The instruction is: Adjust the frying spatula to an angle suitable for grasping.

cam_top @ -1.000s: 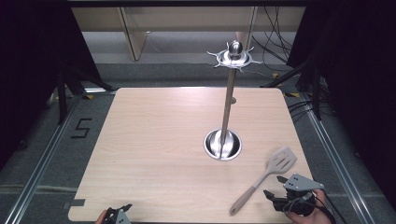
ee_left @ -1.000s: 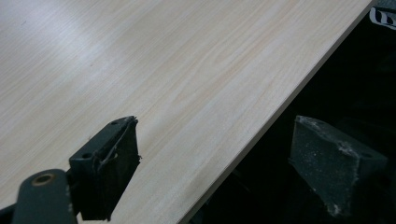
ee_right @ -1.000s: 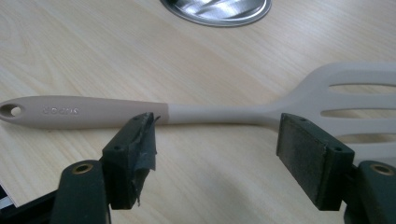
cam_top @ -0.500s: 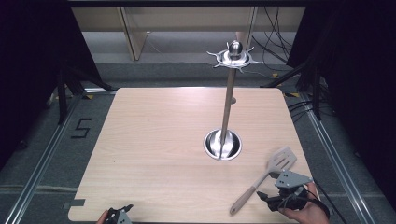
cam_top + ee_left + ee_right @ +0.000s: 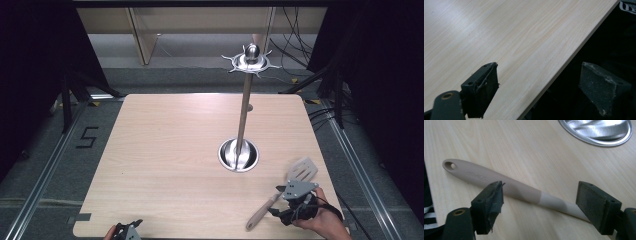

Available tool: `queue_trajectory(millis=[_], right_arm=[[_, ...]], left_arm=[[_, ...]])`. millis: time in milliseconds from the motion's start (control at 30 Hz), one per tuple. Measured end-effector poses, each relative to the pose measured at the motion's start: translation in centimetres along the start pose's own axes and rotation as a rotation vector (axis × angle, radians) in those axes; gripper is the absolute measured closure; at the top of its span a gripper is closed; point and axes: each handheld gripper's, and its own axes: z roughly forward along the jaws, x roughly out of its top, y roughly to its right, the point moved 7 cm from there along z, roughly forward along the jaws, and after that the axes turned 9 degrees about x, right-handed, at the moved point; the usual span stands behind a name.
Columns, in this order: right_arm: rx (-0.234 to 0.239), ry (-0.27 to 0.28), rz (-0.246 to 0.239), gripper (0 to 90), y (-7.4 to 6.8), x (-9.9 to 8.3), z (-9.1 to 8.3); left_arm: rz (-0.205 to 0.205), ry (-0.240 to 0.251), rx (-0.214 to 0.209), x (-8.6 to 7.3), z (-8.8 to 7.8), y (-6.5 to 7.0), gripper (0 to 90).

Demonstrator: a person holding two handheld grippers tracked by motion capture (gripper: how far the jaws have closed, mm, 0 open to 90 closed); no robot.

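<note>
Hovering right tongs (image 5: 539,202) wide apart, just opened, straddling the spatula (image 5: 506,186) handle lying crosswise near the tabletop (image 5: 175,150) front-right corner; left tongs (image 5: 544,90) apart, idle, far off.

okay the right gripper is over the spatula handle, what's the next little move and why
Probably lower the right gripper a touch and close it on the beige plastic spatula. Its jaws stand open, having just been opening, with the handle lying flat on the light wooden table between them, not yet pressed by either pad.
</note>
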Motion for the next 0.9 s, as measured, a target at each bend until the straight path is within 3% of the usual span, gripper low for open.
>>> queue_trajectory(millis=[267, 300, 400, 500, 533, 667, 733, 900], right_arm=[[0.039, -0.048, -0.009, 23.3, 0.2, -0.2, 0.7], [0.049, -0.05, -0.032, 23.4, 0.3, -0.2, 1.0], [0.066, -0.078, -0.009, 23.3, 0.1, -0.3, 1.3], [0.072, -0.098, -0.026, 23.1, 0.1, -0.3, 1.6], [0.079, -0.098, -0.04, 23.1, 0.2, -0.3, 1.7], [0.097, -0.12, 0.001, 21.7, 0.3, -0.4, 1.8], [0.111, -0.121, -0.024, 21.5, 0.5, -0.2, 1.9], [0.146, -0.127, -0.031, 20.7, 0.6, -0.3, 2.1]], left_arm=[[0.011, -0.008, -0.008, 0.0, -0.1, 0.0, 14.8], [-0.008, 0.003, 0.001, 0.0, 0.0, 0.0, 14.8], [0.004, -0.002, -0.005, 0.0, 0.0, 0.0, 14.8], [0.007, -0.002, -0.007, 0.0, 0.0, 0.1, 14.8], [0.007, -0.002, -0.007, 0.0, 0.0, 0.1, 14.8], [0.015, -0.003, -0.008, 0.0, 0.0, 0.1, 14.8], [0.016, -0.005, -0.01, 0.0, -0.1, 0.1, 14.8], [0.018, -0.012, -0.02, -0.1, -0.2, 0.0, 14.8]])
